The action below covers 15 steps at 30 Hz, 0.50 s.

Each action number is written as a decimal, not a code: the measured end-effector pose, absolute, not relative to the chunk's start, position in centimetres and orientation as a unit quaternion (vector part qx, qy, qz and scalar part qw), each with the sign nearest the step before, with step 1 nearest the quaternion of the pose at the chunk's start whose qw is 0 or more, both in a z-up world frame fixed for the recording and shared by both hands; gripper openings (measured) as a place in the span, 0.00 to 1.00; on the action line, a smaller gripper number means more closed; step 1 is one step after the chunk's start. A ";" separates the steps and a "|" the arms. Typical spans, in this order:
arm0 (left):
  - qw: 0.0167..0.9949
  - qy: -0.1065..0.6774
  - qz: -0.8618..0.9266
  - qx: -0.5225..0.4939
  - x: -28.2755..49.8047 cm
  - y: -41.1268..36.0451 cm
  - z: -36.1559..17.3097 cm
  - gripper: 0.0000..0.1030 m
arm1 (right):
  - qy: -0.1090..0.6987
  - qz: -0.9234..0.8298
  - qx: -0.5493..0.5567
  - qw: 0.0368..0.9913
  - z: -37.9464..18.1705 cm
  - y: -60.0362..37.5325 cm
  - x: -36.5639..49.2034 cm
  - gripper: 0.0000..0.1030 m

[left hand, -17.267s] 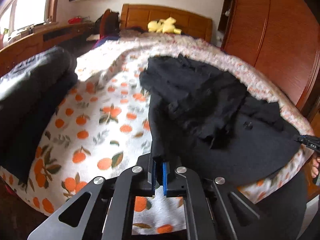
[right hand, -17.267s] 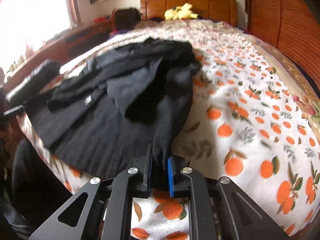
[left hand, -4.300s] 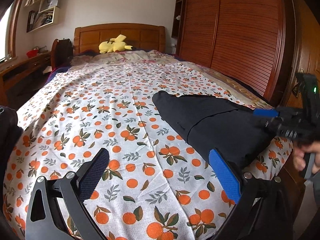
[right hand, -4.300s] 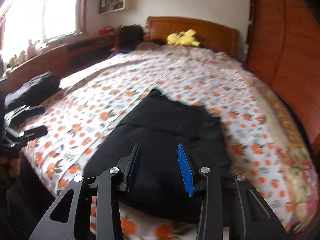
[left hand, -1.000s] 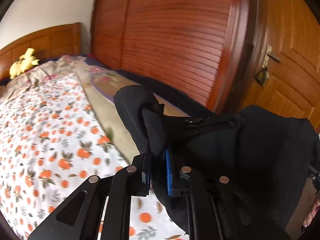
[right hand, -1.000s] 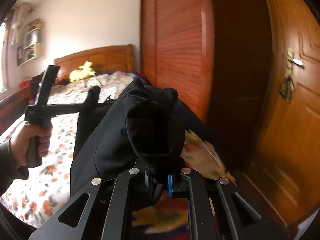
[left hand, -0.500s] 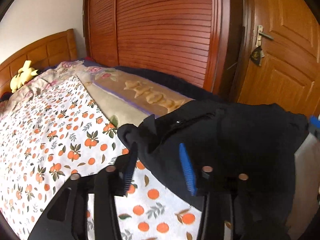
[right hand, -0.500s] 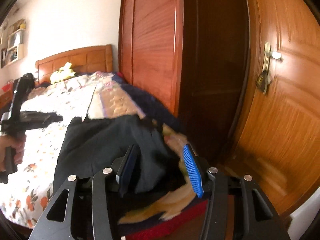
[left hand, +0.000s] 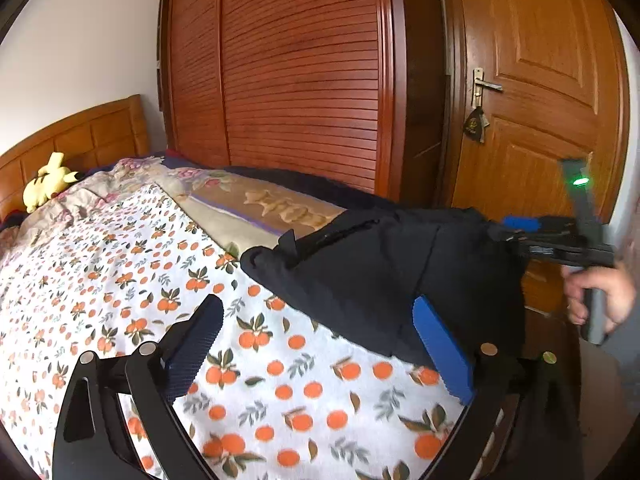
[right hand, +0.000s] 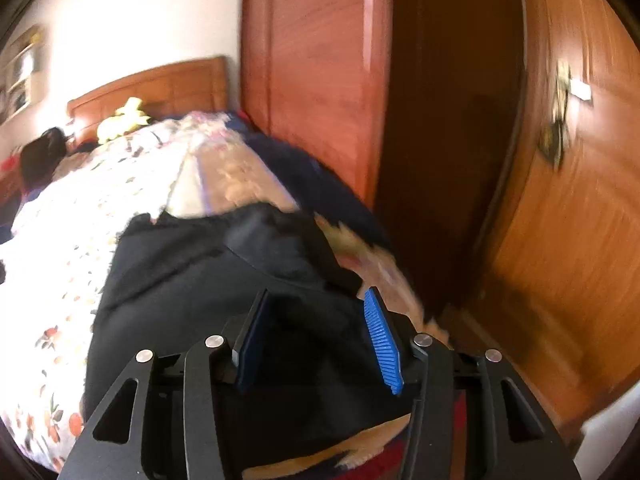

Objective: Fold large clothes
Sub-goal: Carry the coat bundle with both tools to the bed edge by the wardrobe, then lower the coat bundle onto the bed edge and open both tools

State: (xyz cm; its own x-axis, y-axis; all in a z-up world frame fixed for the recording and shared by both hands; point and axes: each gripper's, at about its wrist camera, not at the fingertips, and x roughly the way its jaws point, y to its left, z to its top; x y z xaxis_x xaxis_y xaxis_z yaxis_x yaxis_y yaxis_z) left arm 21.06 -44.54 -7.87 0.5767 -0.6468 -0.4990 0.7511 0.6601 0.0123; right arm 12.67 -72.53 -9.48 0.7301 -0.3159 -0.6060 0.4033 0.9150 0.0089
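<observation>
A folded black garment lies on the near right corner of the bed, on the orange-print bedspread. My left gripper hovers just in front of it, its jaws opening wide with only bedspread between them; the blue pad overlaps the garment's near edge. My right gripper, held by a hand, sits at the garment's far right end. In the blurred right wrist view the right gripper hangs over the garment, its jaws closing slightly, pads apart from the cloth.
A louvred wooden wardrobe runs along the bed's right side, and a wooden door with a handle stands beyond the corner. A yellow plush toy lies by the headboard. The bed's edge drops off just right of the garment.
Both grippers have let go of the black garment, which has come down onto the bed's corner. Their jaws have spread, and the left gripper has drawn back to the left.
</observation>
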 end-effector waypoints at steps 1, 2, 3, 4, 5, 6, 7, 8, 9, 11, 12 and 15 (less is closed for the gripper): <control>0.881 0.232 -0.396 0.113 20.7 -44.0 -7.8 0.95 | 0.322 -0.192 0.085 0.923 -10.3 -73.2 12.9 0.44; 0.882 0.231 -0.396 0.113 20.3 -43.5 -7.6 0.95 | 0.329 -0.195 0.088 0.920 -11.0 -73.5 12.9 0.44; 0.882 0.231 -0.396 0.112 20.0 -43.0 -7.5 0.96 | 0.332 -0.196 0.089 0.918 -11.3 -73.6 12.9 0.44; 0.882 0.231 -0.395 0.110 19.7 -42.6 -7.4 0.98 | 0.330 -0.198 0.091 0.919 -11.4 -73.5 12.8 0.44; 0.883 0.232 -0.395 0.108 19.4 -42.0 -7.2 0.98 | 0.327 -0.201 0.093 0.919 -11.3 -73.3 12.4 0.44; 0.883 0.232 -0.394 0.107 19.2 -41.6 -7.0 0.98 | 0.324 -0.206 0.094 0.919 -11.0 -73.1 12.1 0.44; 0.883 0.231 -0.394 0.106 18.9 -41.0 -6.8 0.98 | 0.321 -0.209 0.093 0.919 -10.7 -72.9 11.8 0.44; 0.883 0.231 -0.394 0.107 18.8 -40.8 -6.7 0.98 | 0.318 -0.212 0.090 0.920 -10.2 -72.6 11.6 0.44; 0.884 0.231 -0.391 0.108 18.4 -40.3 -6.5 0.98 | 0.316 -0.213 0.087 0.920 -9.9 -72.3 11.7 0.45; 0.887 0.228 -0.387 0.108 17.8 -39.3 -6.1 0.98 | 0.310 -0.213 0.083 0.923 -9.0 -71.6 11.3 0.47; 0.888 0.229 -0.385 0.107 17.7 -39.0 -6.0 0.98 | 0.308 -0.212 0.082 0.924 -8.5 -71.3 11.1 0.50; 0.891 0.229 -0.379 0.103 17.0 -37.5 -5.4 0.98 | 0.296 -0.201 0.068 0.931 -6.9 -69.1 10.3 0.60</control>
